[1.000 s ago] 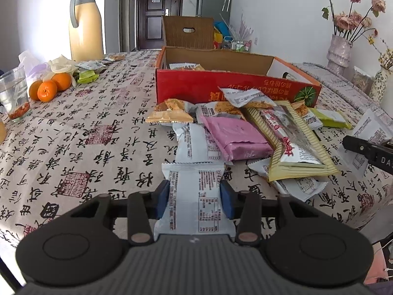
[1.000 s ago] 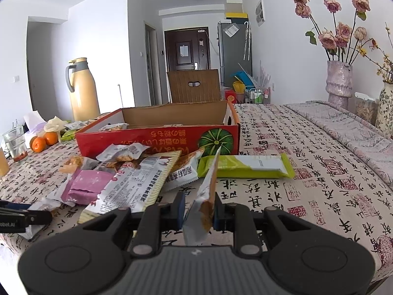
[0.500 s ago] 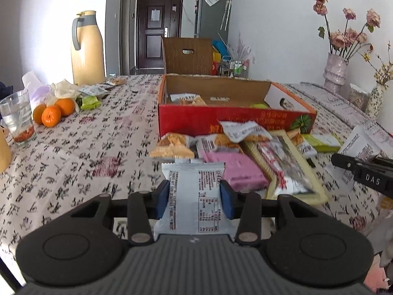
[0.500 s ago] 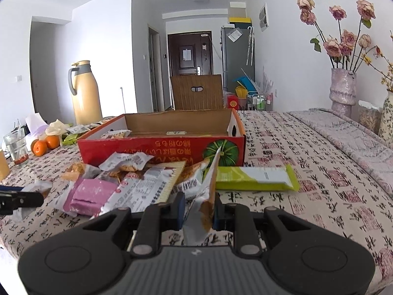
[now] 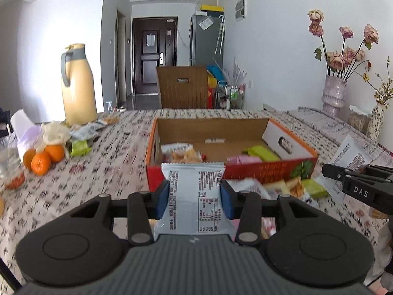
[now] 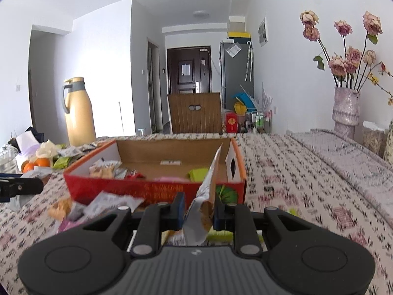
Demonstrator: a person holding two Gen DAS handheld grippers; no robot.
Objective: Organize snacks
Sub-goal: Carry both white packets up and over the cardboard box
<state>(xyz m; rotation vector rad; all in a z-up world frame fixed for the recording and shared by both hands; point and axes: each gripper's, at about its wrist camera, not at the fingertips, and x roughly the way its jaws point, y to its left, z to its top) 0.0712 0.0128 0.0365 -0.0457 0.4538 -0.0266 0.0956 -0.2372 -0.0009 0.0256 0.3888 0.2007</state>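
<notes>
My left gripper point(image 5: 194, 198) is shut on a white snack packet point(image 5: 194, 191) and holds it above the table, in front of the red cardboard box point(image 5: 267, 169). My right gripper point(image 6: 198, 210) is shut on a silver snack packet point(image 6: 207, 189) held edge-on, also in front of the box point(image 6: 152, 189). The box holds several snacks: a pink one point(image 5: 242, 158), a green one point(image 5: 262, 152) and biscuit packets point(image 5: 181, 153). Loose snacks point(image 6: 98, 206) lie on the table before the box. The right gripper with its packet shows at the right edge of the left wrist view point(image 5: 353, 186).
A patterned tablecloth point(image 5: 98, 172) covers the table. Oranges point(image 5: 43, 158), a glass point(image 5: 9, 162), wrappers and a yellow thermos point(image 5: 77, 86) stand at the left. Flower vases point(image 6: 346, 108) stand at the right. A wooden chair point(image 6: 196, 115) is behind the table.
Both grippers have risen and moved toward the box with their packets; the box's inside now shows more fully in both views.
</notes>
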